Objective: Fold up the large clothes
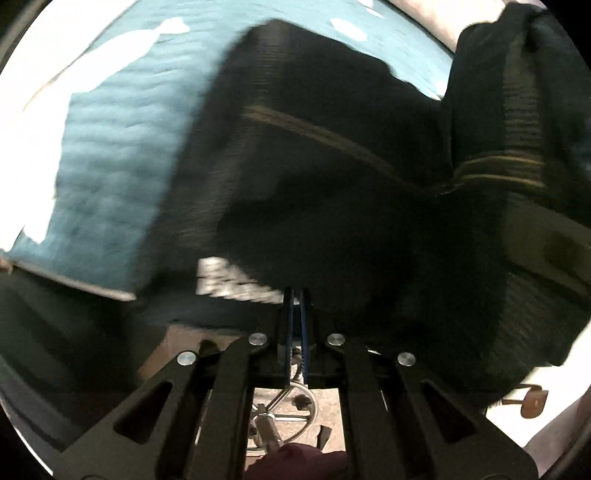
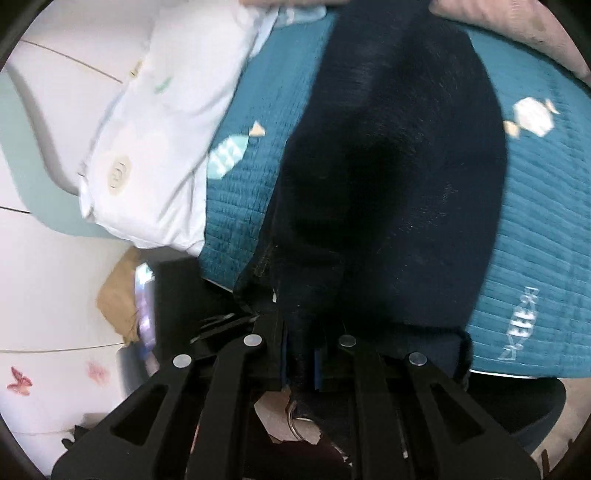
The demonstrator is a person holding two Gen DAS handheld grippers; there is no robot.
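Note:
A large dark garment [image 1: 332, 177] with thin tan stripes hangs and drapes over a teal quilted bedspread [image 1: 110, 155]. My left gripper [image 1: 297, 295] is shut on the garment's lower edge, beside a white printed label [image 1: 229, 280]. In the right wrist view the same dark navy garment [image 2: 388, 166] stretches away over the teal bedspread [image 2: 535, 206]. My right gripper [image 2: 301, 332] is shut on a bunched fold of its near edge, the cloth filling the gap between the blue pads. Both views are blurred by motion.
A white pillow [image 2: 159, 129] lies at the bed's left side, with white drawers bearing butterfly stickers [image 2: 22, 384] beyond. A pink cushion [image 2: 517, 33] sits at the far edge. A chair base [image 1: 291, 406] on the floor shows below my left gripper.

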